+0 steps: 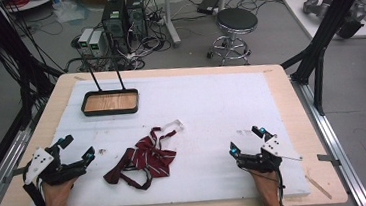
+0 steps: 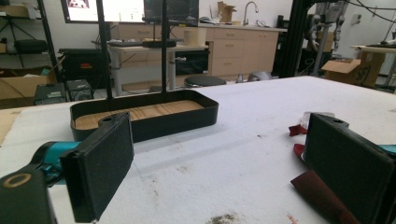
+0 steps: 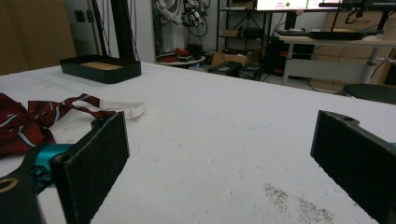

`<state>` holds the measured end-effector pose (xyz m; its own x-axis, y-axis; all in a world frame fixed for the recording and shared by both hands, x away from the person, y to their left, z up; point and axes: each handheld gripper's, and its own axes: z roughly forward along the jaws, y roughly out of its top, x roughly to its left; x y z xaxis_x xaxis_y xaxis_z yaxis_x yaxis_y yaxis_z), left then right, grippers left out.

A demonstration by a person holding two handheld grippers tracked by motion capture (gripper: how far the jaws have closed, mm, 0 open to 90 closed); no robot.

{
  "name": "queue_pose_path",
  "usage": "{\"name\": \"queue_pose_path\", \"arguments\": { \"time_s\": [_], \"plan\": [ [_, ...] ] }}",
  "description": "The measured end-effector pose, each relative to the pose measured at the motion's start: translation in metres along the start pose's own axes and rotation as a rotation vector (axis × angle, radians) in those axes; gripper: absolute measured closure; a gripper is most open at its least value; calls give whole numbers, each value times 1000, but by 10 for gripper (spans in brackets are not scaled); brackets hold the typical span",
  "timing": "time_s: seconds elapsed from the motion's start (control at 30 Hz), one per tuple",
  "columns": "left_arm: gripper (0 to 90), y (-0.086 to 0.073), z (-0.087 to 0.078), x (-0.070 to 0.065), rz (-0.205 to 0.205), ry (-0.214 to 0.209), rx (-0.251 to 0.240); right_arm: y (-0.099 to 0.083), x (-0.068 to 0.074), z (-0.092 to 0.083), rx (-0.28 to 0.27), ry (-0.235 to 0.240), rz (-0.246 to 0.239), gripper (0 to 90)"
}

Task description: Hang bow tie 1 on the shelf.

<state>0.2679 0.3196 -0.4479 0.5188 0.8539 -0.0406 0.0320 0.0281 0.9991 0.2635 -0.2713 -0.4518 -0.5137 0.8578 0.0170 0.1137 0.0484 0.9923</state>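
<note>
While both hands rest near the front edge, the counter (image 1: 280,94) stretches across the high view, a pale wooden top almost wholly covered by a white mat (image 1: 221,109). Faint dark specks mark the mat close to each hand.

Toward the far left of the mat stands a shallow black tray (image 1: 84,104) with rounded corners. Its floor is a wooden panel, and nothing lies on that panel. Two thin black rods rise from the tray's far edge. From the left gripper view the tray (image 2: 187,119) sits straight ahead, its low wall plain and its wooden floor bare.

Between the hands, somewhat nearer the left one, lies a dark red striped bow tie (image 1: 148,156) with its strap, flat on the mat and well apart from the tray. The strap loops toward the front edge, and a white end of it points toward the far side. From the right gripper view the bow tie (image 3: 18,126) lies off to the left, its white strap end on the mat beyond it.

At the left, the left tongs (image 1: 77,148) are released, jaws spread wide with nothing between them; a scrap of red cloth shows just beside the right jaw in the left gripper view. At the right, the right tongs (image 1: 245,140) are likewise released, jaws wide apart over bare mat, touching nothing.
</note>
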Motion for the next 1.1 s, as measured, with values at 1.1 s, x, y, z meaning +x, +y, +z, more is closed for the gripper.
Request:
{"name": "queue_pose_path", "arguments": {
  "time_s": [1.1],
  "plan": [
    [59, 79, 66, -40, 269, -386, 356, 0, -1, 0, -1, -1, 2, 36]
  ]
}}
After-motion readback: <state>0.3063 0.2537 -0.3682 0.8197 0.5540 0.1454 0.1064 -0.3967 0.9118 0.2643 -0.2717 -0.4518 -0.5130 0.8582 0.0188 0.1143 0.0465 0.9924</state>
